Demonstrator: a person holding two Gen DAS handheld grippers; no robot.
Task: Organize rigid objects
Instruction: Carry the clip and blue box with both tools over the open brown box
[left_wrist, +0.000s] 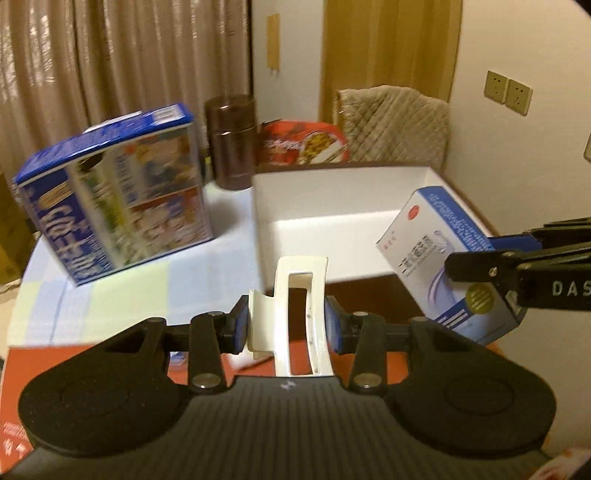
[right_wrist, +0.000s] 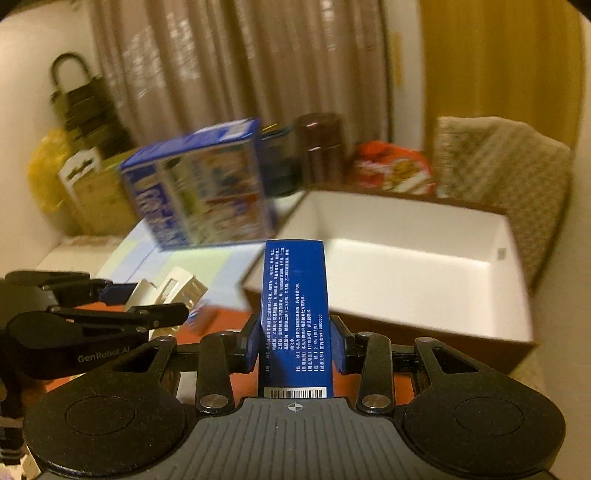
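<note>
My left gripper (left_wrist: 288, 325) is clamped on a white hair claw clip (left_wrist: 295, 317), held above the table's near edge, just short of the open white box (left_wrist: 332, 199). My right gripper (right_wrist: 295, 350) is closed tight on a blue-and-white medicine carton (right_wrist: 293, 314), raised beside that box's near right corner. A large blue carton (left_wrist: 114, 199) stands on the pale tablecloth (left_wrist: 110, 295) towards the far left corner.

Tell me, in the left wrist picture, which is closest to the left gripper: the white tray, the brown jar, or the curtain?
From the left gripper:
1. White tray, just ahead, slightly right.
2. Brown jar, behind the tray's left corner.
3. Curtain, at the back left.
</note>
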